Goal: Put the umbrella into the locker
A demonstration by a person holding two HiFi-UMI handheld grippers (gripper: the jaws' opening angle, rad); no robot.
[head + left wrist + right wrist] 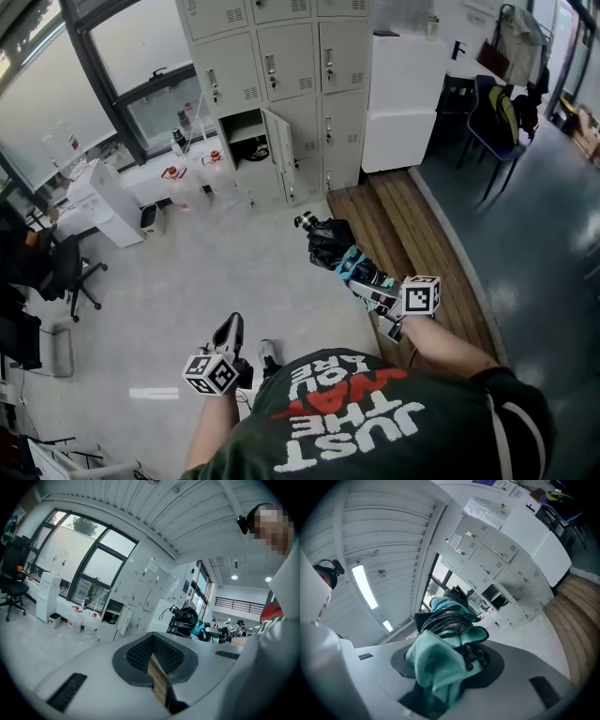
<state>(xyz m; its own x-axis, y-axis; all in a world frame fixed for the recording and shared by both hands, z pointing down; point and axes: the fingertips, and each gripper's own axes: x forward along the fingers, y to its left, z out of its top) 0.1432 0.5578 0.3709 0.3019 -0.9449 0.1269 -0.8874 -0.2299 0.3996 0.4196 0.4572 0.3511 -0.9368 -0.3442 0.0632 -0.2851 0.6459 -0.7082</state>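
Observation:
A folded black and teal umbrella (pixel 330 246) sticks out level from my right gripper (pixel 361 277), which is shut on its lower end. In the right gripper view the umbrella (pixel 445 620) fills the space between the jaws of the right gripper (pixel 454 663) and points towards the grey lockers. One locker (pixel 246 131) in the lower row stands open, its door (pixel 278 141) swung out to the right. It also shows in the right gripper view as the open locker (pixel 494 595). My left gripper (pixel 230 330) hangs low at the left, shut and holding nothing.
Water jugs (pixel 178 183) stand on the floor left of the open locker. A white cabinet (pixel 403 98) stands right of the lockers, with a wooden platform (pixel 412 234) in front of it. An office chair (pixel 70 272) is far left and a blue chair (pixel 497 122) far right.

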